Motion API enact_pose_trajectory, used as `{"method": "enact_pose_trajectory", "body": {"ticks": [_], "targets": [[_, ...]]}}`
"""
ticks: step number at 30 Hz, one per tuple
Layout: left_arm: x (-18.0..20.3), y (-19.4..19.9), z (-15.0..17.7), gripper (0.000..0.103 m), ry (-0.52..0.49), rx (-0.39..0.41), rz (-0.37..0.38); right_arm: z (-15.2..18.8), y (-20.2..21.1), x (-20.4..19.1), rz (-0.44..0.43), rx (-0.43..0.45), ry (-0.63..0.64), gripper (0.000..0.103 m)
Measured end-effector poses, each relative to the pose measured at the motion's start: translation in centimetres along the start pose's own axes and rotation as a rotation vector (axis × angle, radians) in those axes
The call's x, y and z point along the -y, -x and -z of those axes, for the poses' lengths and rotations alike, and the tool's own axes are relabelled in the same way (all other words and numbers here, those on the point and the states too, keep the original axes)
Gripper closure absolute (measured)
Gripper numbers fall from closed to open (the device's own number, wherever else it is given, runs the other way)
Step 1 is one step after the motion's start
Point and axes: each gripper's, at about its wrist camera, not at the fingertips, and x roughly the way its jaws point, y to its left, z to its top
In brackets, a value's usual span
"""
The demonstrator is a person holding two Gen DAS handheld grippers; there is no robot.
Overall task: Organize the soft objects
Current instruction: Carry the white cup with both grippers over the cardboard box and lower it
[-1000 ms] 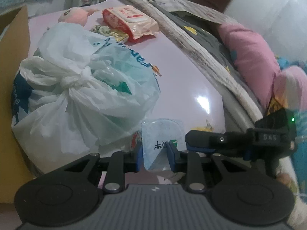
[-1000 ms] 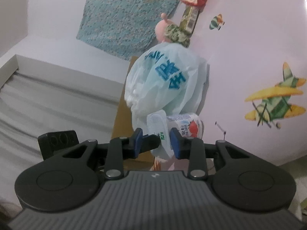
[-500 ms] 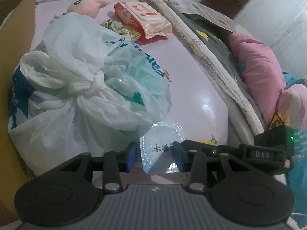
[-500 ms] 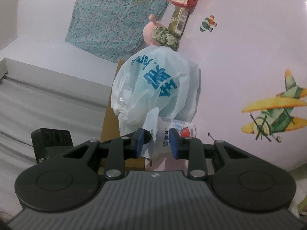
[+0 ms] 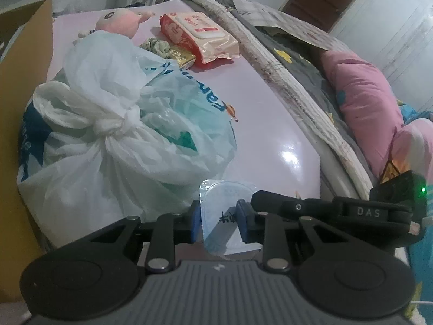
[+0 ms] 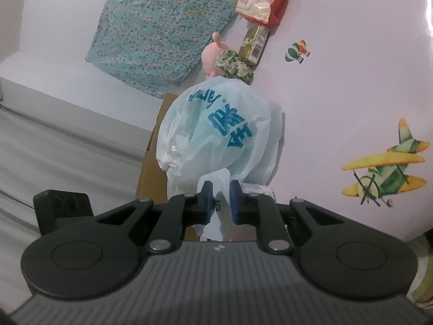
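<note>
A pale blue soft pouch (image 5: 226,218) with a strawberry print lies at the near end of the pink table (image 5: 270,124). My left gripper (image 5: 219,223) has its blue pads on both sides of its flat end. My right gripper (image 6: 220,201) is shut on the pouch's edge (image 6: 220,189) from the side; its arm shows in the left wrist view (image 5: 324,210). A knotted white plastic bag (image 5: 113,135) with blue print lies just behind the pouch and also shows in the right wrist view (image 6: 219,135).
A cardboard box (image 5: 19,86) stands left of the bag. Farther back lie a pink plush (image 5: 119,21), a green scrunchie (image 5: 155,46), a gold packet (image 5: 182,57) and a wet-wipes pack (image 5: 197,35). A bed with pink pillows (image 5: 365,100) runs along the right.
Both views pulled back a little from the bag. My right gripper's pads have closed in on the pouch's edge. My left gripper opened wider, then narrowed around the pouch's end.
</note>
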Motion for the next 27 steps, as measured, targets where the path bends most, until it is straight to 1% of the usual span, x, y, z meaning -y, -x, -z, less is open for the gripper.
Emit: {"method": "enact_pose_trajectory", "body": {"ticks": [4, 10, 15, 20, 22, 25, 27], "targets": [[0.4, 0.7, 0.7, 0.075, 0.001, 0.013, -0.018, 0.8, 0.2, -0.7, 0.023, -0.009, 0.004, 0.09], [0.6, 2.5, 1.4, 0.075, 0.018, 0.047, -0.016, 1.5, 0.9, -2.5, 0.032, -0.011, 0.036, 0.09], [0.6, 4.9, 1.4, 0.075, 0.026, 0.1, -0.02, 1.5, 1.1, -4.7, 0.024, -0.01, 0.066, 0.09], [0.5, 8.7, 0.3, 0.075, 0.041, 0.19, -0.033, 0.3, 0.8, -8.8, -0.006, -0.011, 0.135, 0.09], [-0.2, 10.5, -0.6, 0.075, 0.066, 0.231, -0.035, -0.4, 0.0, -11.1, -0.031, -0.015, 0.174, 0.09], [-2.0, 13.3, -2.2, 0.075, 0.113, 0.294, -0.044, -1.7, -2.0, -14.6, -0.07, -0.037, 0.245, 0.09], [-3.4, 15.1, -3.2, 0.075, 0.144, 0.331, -0.07, -2.6, -4.2, -16.9, -0.099, -0.07, 0.279, 0.09]]}}
